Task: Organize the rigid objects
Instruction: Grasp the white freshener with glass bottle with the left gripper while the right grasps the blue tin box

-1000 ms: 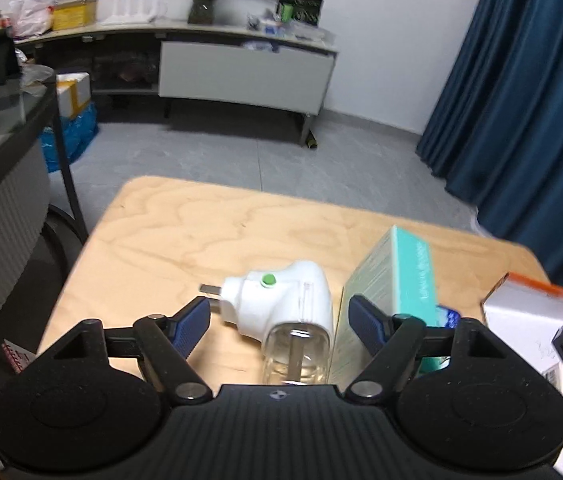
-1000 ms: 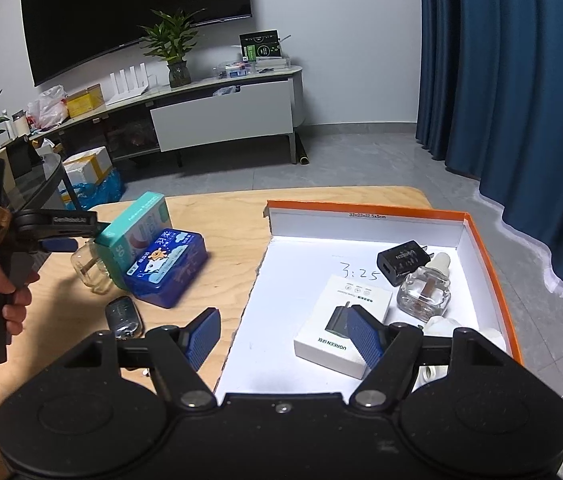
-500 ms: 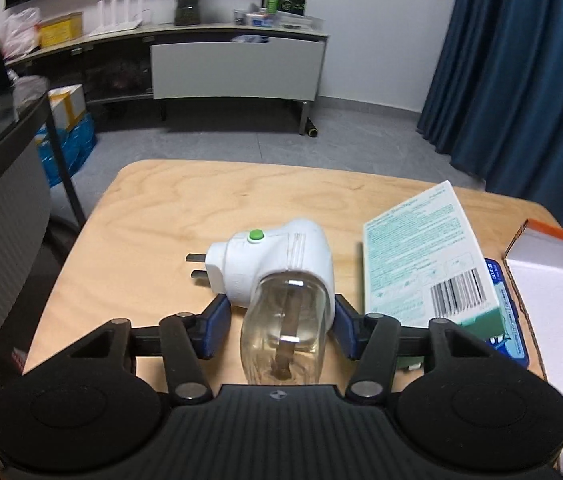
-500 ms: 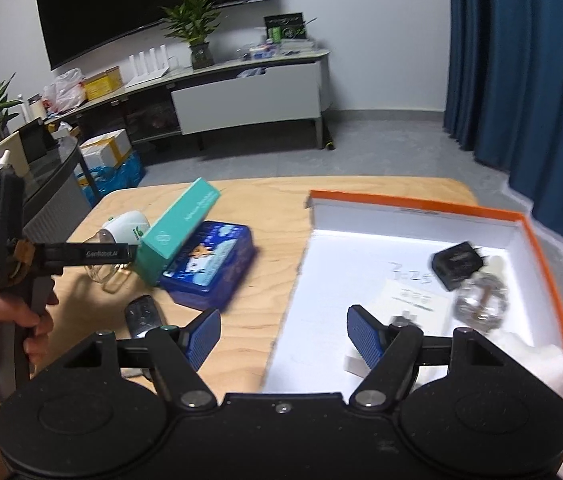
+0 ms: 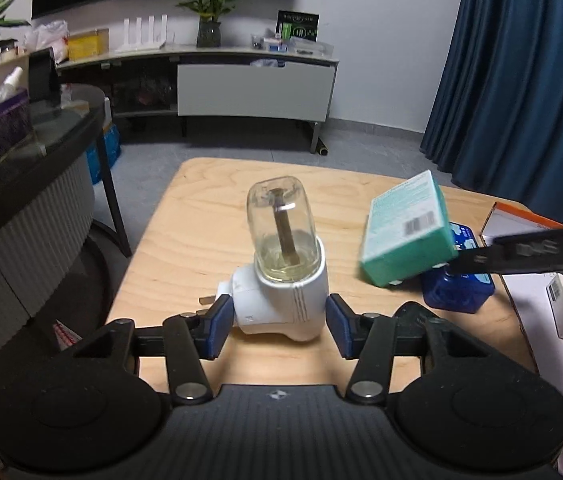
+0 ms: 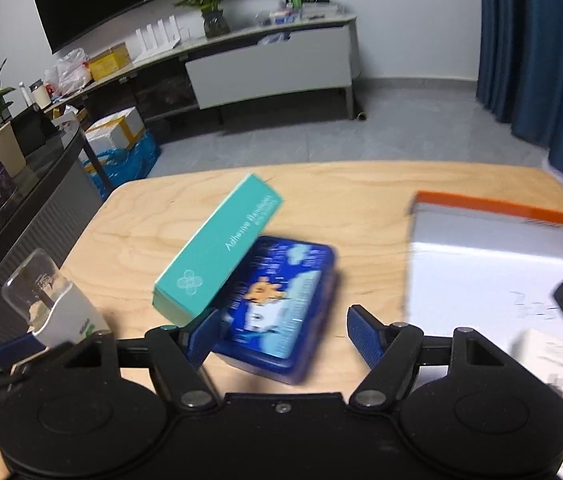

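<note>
One wooden table [image 5: 209, 216] fills the middle of both views. One white tray with an orange rim [image 6: 501, 208] sits at right. One teal adhesive-bandage box [image 6: 217, 248] leans on one blue tin [image 6: 281, 304], centre frame. One white plug-in vaporizer [image 5: 281, 304] with its clear bottle upright stands lower centre; my left gripper [image 5: 277, 320], jaws just closing, is clamped on its body. My right gripper [image 6: 281, 332] stands apart over the tin, holding nothing.
</note>
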Demonstrator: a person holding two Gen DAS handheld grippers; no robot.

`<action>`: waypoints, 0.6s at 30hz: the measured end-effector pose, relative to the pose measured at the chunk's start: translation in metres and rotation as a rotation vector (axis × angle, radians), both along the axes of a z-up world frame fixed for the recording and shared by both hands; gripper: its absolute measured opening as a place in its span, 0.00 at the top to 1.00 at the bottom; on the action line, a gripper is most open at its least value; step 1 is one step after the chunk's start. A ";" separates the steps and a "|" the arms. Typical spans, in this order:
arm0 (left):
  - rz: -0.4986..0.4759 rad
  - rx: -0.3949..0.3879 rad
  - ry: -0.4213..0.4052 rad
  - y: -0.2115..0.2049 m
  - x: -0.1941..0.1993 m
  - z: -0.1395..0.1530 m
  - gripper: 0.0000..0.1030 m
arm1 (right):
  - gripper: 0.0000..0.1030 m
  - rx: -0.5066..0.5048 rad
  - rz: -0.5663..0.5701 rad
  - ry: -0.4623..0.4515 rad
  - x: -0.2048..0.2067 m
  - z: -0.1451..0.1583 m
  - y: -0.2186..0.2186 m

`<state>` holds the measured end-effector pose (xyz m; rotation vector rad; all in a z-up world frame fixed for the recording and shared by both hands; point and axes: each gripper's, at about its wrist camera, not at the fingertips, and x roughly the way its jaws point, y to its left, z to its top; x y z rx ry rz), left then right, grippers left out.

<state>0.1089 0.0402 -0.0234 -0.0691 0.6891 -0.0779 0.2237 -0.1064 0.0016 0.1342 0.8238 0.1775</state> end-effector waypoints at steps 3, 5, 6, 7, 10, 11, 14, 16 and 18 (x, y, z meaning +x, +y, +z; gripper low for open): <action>-0.004 -0.009 -0.013 -0.001 -0.001 -0.002 0.50 | 0.16 -0.020 -0.020 0.007 0.009 -0.005 0.016; -0.009 -0.014 -0.015 0.000 0.002 -0.005 0.50 | 0.16 -0.043 -0.050 0.033 0.016 -0.010 0.022; -0.012 -0.016 -0.018 -0.001 0.003 -0.006 0.50 | 0.17 -0.044 -0.060 0.047 0.020 -0.013 0.023; -0.017 -0.009 -0.023 -0.002 0.004 -0.007 0.49 | 0.17 -0.043 -0.073 0.053 0.021 -0.016 0.024; -0.021 0.019 -0.038 -0.004 0.003 -0.011 0.42 | 0.21 -0.046 -0.078 0.041 0.021 -0.019 0.024; -0.020 0.019 -0.030 -0.005 0.005 -0.014 0.38 | 0.21 -0.045 -0.073 0.038 0.020 -0.020 0.024; -0.006 0.011 -0.002 -0.005 0.016 -0.024 0.34 | 0.25 -0.054 -0.061 0.040 0.014 -0.018 0.022; 0.002 0.007 0.001 -0.004 0.021 -0.029 0.41 | 0.27 -0.064 -0.053 0.039 0.008 -0.016 0.020; -0.003 -0.002 -0.020 -0.002 0.023 -0.027 0.46 | 0.27 -0.063 -0.047 0.031 0.000 -0.014 0.015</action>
